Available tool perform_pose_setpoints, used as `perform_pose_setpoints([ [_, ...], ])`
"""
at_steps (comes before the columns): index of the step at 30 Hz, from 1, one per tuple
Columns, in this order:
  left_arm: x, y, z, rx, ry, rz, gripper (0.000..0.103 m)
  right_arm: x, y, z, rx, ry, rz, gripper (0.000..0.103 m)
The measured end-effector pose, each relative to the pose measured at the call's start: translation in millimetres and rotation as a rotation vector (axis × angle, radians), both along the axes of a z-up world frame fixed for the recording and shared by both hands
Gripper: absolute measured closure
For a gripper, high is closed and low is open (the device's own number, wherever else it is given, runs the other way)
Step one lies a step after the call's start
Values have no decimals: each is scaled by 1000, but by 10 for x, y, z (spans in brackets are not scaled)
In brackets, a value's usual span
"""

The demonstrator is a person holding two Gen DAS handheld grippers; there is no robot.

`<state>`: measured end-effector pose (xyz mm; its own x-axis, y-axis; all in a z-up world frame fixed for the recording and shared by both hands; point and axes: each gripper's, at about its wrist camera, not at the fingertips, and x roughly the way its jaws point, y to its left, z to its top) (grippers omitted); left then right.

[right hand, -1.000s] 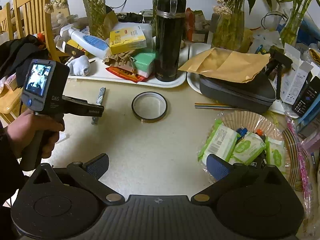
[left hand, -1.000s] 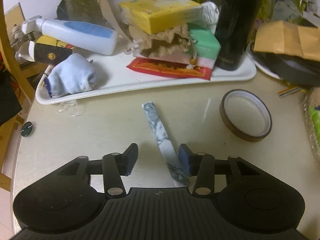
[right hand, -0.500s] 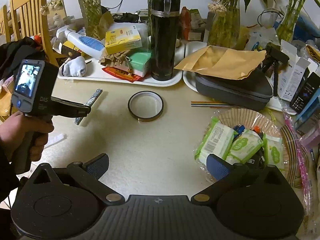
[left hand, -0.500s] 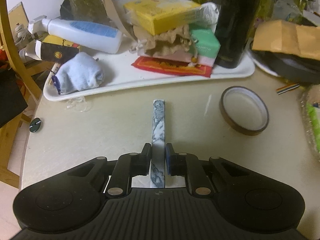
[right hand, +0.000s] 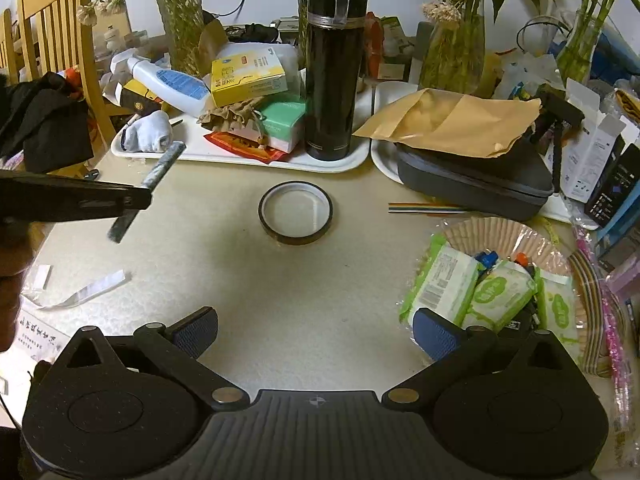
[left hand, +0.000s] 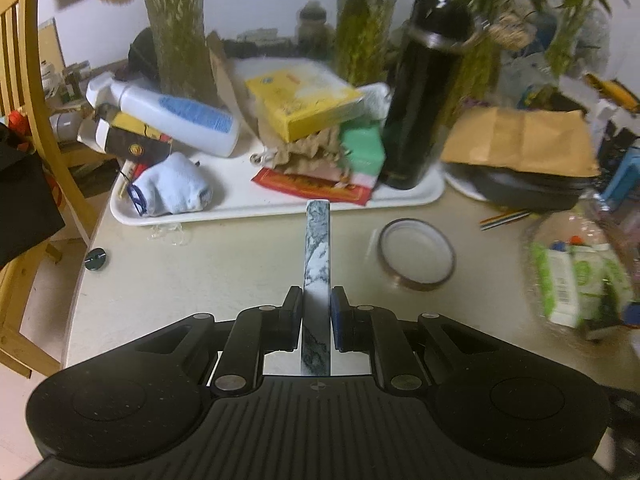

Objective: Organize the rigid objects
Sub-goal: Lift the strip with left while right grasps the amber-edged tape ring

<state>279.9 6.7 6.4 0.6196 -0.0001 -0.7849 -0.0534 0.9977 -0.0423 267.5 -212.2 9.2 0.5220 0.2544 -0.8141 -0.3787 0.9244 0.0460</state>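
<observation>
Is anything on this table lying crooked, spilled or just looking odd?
The white spray bottle lies on its side on the white tray, propped on other clutter. A yellow box sits tilted atop crumpled brown paper. Loose paper strips litter the table's left edge. Nothing looks spilled.

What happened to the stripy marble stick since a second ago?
The left gripper closed its fingers on the marble stick and lifted it off the table; its far end now tilts up toward the white tray. The right gripper stayed open, and the tape ring stayed put.
</observation>
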Motion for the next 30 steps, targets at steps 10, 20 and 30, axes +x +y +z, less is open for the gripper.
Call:
perform_pose_setpoints([
  [10, -550, 40, 340, -89, -81, -45, 88, 35, 235, -27, 31, -18, 45, 0],
  [20, -836, 165, 461, -87, -122, -38, 88, 280, 376, -183, 62, 49, -3, 0],
  [30, -885, 280, 381, -102, -109, -38, 88, 568, 413, -443, 69, 105, -61, 6],
])
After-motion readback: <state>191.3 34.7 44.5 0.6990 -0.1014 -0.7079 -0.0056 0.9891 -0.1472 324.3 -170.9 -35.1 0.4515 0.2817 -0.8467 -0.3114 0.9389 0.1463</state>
